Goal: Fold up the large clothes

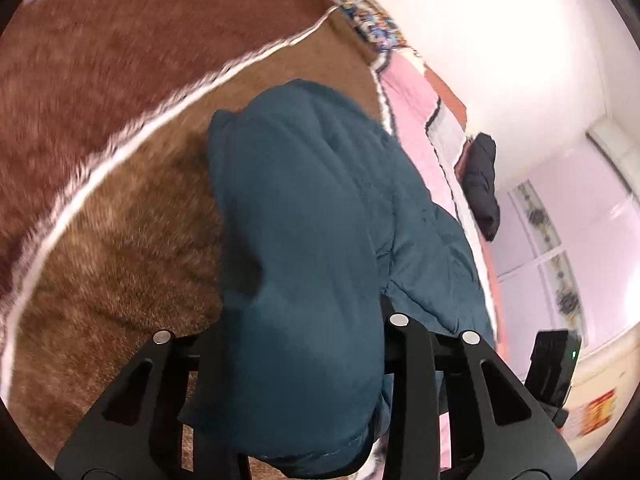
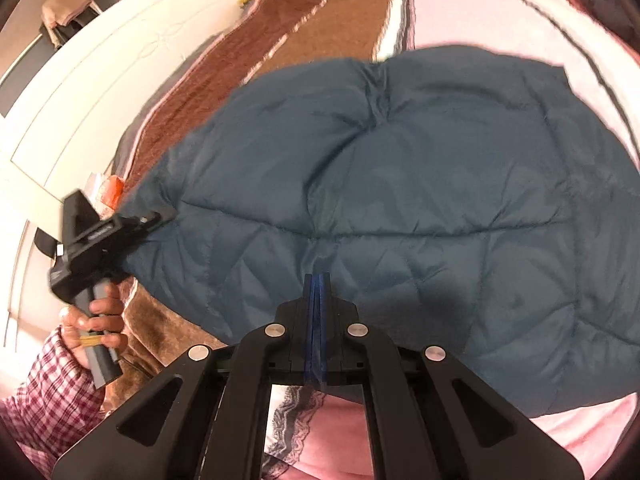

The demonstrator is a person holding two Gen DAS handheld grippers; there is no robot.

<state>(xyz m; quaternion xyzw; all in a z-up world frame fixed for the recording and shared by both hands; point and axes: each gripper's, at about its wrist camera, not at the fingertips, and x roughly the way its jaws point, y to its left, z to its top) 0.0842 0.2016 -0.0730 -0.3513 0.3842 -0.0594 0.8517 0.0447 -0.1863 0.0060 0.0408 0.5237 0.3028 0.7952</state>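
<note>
A furry brown blanket (image 2: 192, 92) and pink sheet (image 2: 452, 12) covered the bed. The quilted teal jacket (image 2: 400, 184) lay puffy ahead of the right gripper (image 2: 317, 280), clamped on its near hem. The left gripper (image 2: 160, 214) pinched its far-left end, long axis crosswise.

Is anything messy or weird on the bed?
Nothing looks broken or spilled. The blue puffy jacket lies spread on the bed, rumpled, half on the brown blanket and half on the pink sheet. Both the left gripper and the right gripper pinch its edge.
</note>
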